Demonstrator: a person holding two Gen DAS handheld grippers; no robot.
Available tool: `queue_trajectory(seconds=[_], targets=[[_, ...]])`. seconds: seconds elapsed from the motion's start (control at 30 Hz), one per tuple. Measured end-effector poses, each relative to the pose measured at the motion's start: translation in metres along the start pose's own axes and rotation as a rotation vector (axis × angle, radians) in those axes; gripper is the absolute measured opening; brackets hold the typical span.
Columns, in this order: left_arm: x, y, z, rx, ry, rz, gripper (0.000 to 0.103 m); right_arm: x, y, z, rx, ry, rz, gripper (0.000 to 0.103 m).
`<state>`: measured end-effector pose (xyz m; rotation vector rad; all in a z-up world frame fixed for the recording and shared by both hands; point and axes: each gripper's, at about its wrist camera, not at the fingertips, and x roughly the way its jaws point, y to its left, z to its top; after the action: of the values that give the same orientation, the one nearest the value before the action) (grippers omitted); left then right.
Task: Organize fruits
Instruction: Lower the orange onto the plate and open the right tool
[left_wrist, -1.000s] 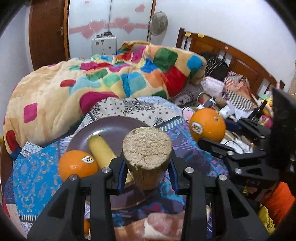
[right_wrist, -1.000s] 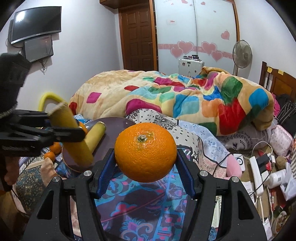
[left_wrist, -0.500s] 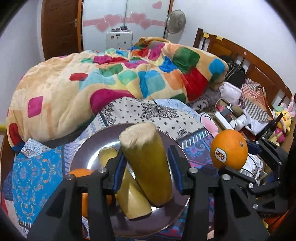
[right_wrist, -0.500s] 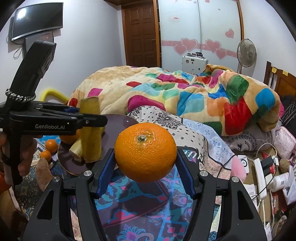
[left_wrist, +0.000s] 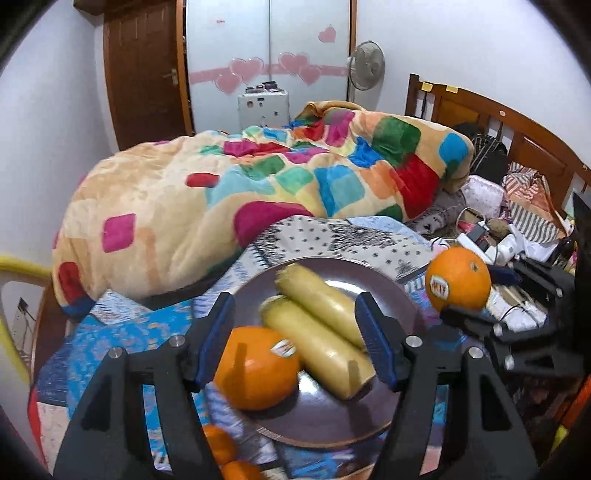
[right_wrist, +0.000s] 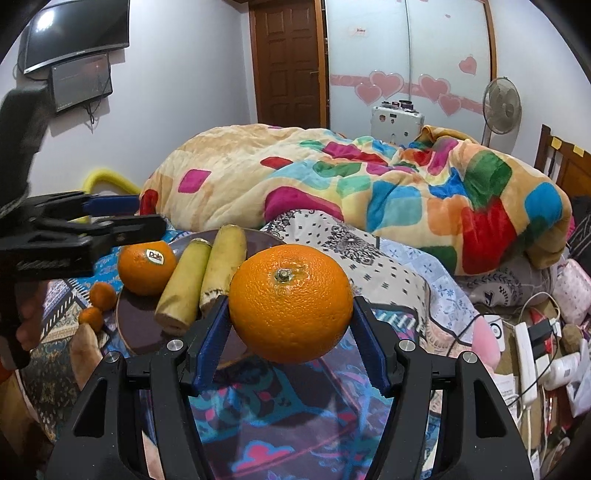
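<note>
A dark round plate (left_wrist: 388, 291) lies on the patterned bedspread. On it lie two pale yellow cane pieces (left_wrist: 321, 302) side by side and an orange with a sticker (left_wrist: 256, 367). My left gripper (left_wrist: 297, 338) is open and empty above the plate; it also shows in the right wrist view (right_wrist: 122, 214). My right gripper (right_wrist: 291, 325) is shut on a large orange (right_wrist: 290, 302), held in the air right of the plate; that orange also shows in the left wrist view (left_wrist: 458, 284).
Two small tangerines (right_wrist: 98, 304) lie on the bedspread left of the plate (right_wrist: 140, 332). A colourful quilt (left_wrist: 258, 192) is heaped behind. Cables, a power strip (right_wrist: 528, 354) and clutter fill the right side by the wooden headboard (left_wrist: 498, 125).
My left gripper has opened and let go of the cane piece, which now lies on the plate beside the other one. The gripper has pulled back and up. The right gripper holds its orange still.
</note>
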<state>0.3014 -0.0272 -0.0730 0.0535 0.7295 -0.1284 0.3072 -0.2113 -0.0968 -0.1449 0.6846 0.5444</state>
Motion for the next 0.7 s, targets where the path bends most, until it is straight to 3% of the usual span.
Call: queue_trajectory(seconds=[0.4,0.6,0.7], targets=[[-0.023,0.045,-0.031,-0.002,-0.023,0.114,0.073,0.055,0.013,0.025,-0.014,0.089,-0.025,0.061],[-0.024,0.062,-0.046,-0.026,-0.014,0.119,0.073,0.070,0.019,0.029,-0.028,0.121,-0.059,0.061],[-0.028,0.069,-0.051,-0.062,-0.026,0.104,0.073,0.071,0.014,0.030,0.019,0.139,-0.027,0.062]])
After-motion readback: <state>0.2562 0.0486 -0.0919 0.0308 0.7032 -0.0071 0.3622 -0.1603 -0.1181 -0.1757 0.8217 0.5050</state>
